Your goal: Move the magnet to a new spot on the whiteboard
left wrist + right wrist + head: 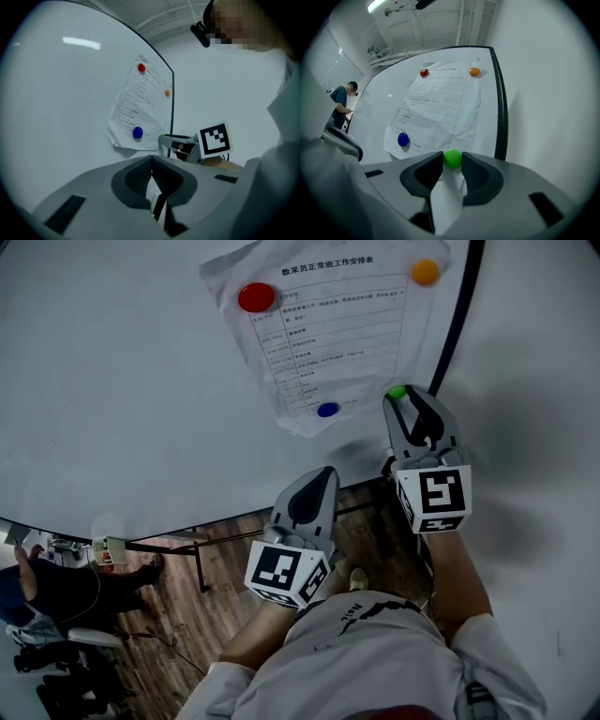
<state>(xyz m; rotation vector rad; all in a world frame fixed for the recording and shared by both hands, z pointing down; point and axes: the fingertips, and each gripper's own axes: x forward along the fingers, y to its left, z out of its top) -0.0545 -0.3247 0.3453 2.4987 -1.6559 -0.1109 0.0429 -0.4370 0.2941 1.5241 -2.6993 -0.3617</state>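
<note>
A small green magnet [397, 391] sits on the whiteboard [112, 381], just off the lower right corner of a printed paper sheet [328, 334]. My right gripper [410, 401] points at the board with the green magnet [452, 158] between its fingertips. The jaws stand wide and I see no firm pinch. My left gripper [322, 476] hangs lower, short of the board, its jaws together and empty [151, 160]. In the left gripper view the right gripper [174, 139] shows at the board beside the sheet.
A red magnet [256, 297], an orange magnet [425, 272] and a blue magnet [327, 410] pin the sheet. The board's black edge strip [459, 315] runs just right of the green magnet, with a white wall beyond. A seated person [47, 587] is at the lower left on wooden floor.
</note>
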